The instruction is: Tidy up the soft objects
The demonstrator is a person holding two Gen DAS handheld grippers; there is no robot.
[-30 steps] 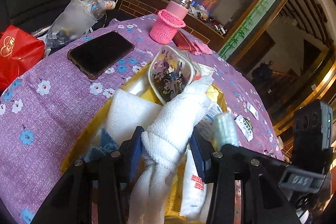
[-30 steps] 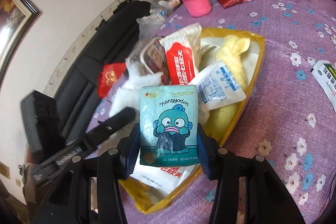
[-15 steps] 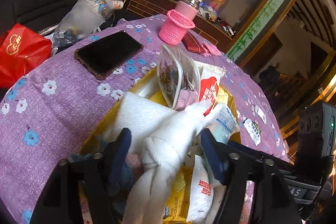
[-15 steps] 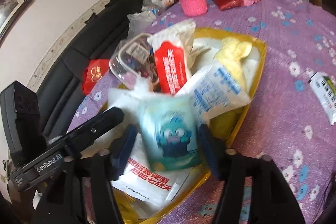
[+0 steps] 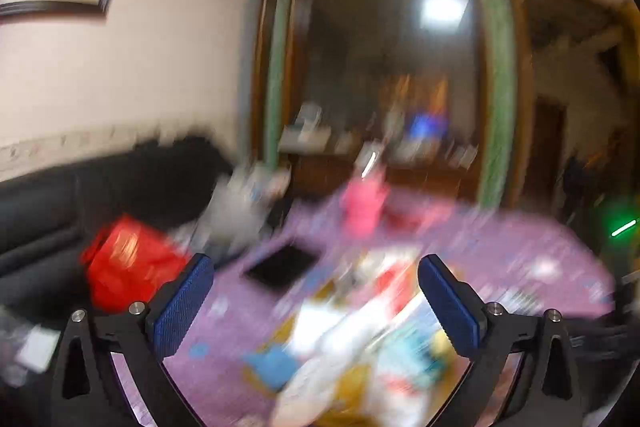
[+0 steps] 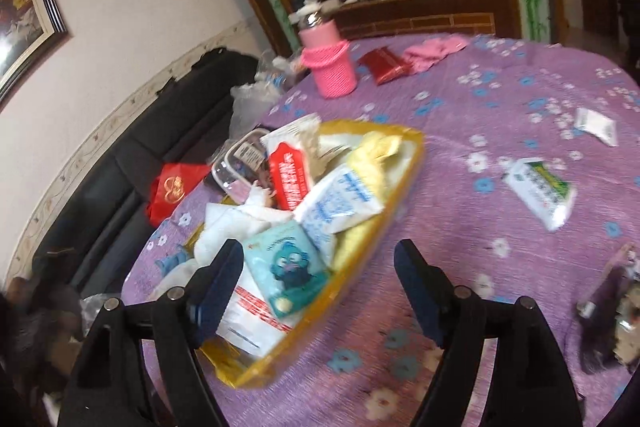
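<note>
Both pairs of jaws are opening with nothing between them: the left gripper (image 5: 316, 301) and the right gripper (image 6: 318, 285) hang above the yellow tray (image 6: 404, 183). Just beyond, the teal tissue pack (image 6: 290, 267) lies in the tray beside a white towel (image 6: 232, 227); farther off, a pink cup (image 6: 330, 67) stands on the purple worktop (image 6: 480, 115)

A tray (image 6: 404, 183) sat on the desk (image 6: 500, 115), holding a cartoon tissue pack (image 6: 286, 267) before a towel (image 6: 376, 155). A cup (image 6: 332, 67) stood behind the tray; a loose packet (image 6: 540, 191) lay to its right.
</note>
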